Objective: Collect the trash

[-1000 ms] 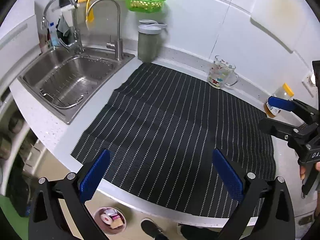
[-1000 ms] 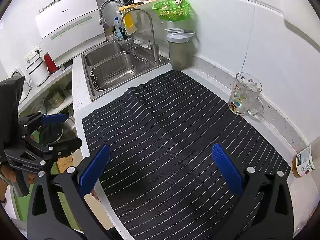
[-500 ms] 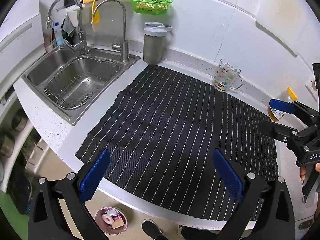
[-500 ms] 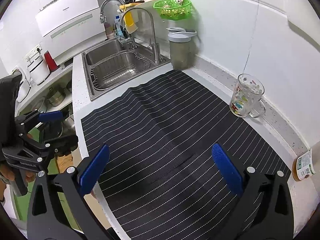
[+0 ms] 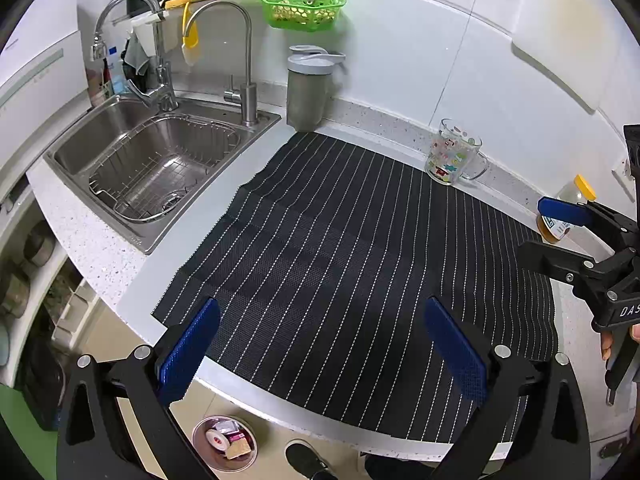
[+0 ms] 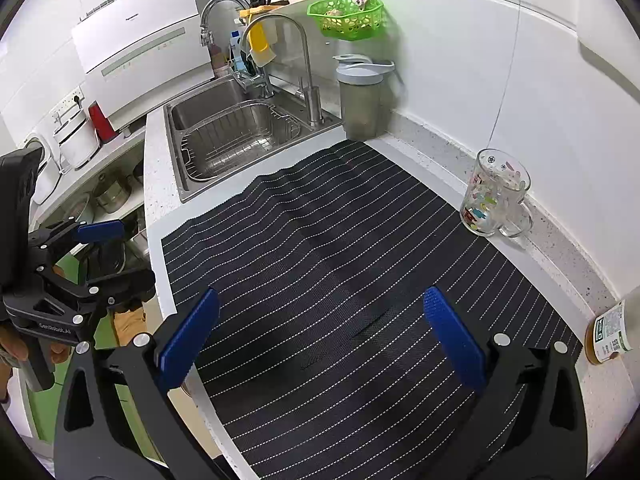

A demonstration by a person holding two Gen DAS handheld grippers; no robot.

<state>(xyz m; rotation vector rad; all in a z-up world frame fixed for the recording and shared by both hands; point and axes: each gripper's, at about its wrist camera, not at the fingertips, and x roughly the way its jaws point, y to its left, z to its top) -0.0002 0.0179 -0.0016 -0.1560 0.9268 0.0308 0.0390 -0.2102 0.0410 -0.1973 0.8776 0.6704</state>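
A small bin (image 5: 225,442) with scraps of trash in it stands on the floor below the counter's front edge. My left gripper (image 5: 320,346) is open and empty over the front of the black striped mat (image 5: 340,248). My right gripper (image 6: 320,338) is open and empty over the mat's right part (image 6: 340,240). Each gripper also shows in the other's view, the right one at the right edge (image 5: 556,228) and the left one at the left edge (image 6: 108,254). No loose trash shows on the mat.
A steel sink (image 5: 152,160) with a wire basket lies at the left. A grey lidded jug (image 5: 308,88), a printed glass mug (image 5: 454,158) and a yellow-capped bottle (image 5: 568,208) stand along the back wall. A green basket (image 5: 302,8) hangs on the wall.
Both views have drifted slightly: the sink, jug and mug sit a little further right and lower in frame than a second ago. Both grippers have stayed open and empty.
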